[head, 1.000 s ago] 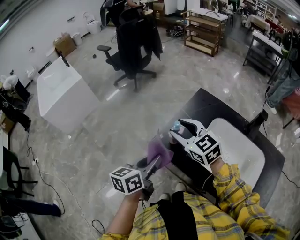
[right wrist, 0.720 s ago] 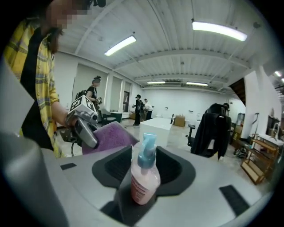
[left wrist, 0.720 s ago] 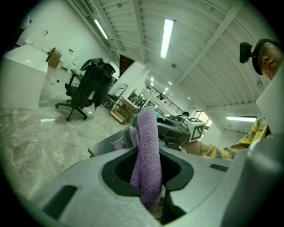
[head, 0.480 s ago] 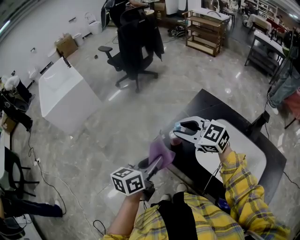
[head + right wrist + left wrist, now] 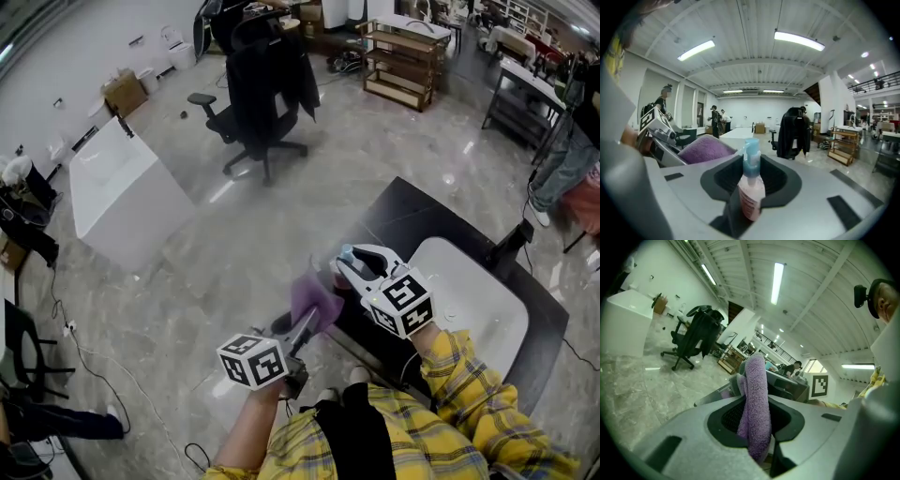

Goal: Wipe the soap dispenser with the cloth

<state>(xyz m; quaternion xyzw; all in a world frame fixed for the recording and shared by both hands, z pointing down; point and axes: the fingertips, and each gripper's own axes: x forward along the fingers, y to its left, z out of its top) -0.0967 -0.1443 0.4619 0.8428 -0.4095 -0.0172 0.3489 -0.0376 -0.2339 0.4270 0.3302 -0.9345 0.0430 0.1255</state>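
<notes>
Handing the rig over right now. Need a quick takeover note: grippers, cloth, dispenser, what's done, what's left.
Left gripper: shut on the purple cloth, which stands up between the jaws.
Right gripper: jaws have just been closing and clamp the soap dispenser (pink body, blue pump), held upright.
Positions: both are held in the air at the edge of the black counter. The cloth is beside the dispenser with a gap between them.
Done: cloth and dispenser are both picked up.
Left: bring the cloth onto the dispenser and wipe it. No wiping contact yet.
</notes>
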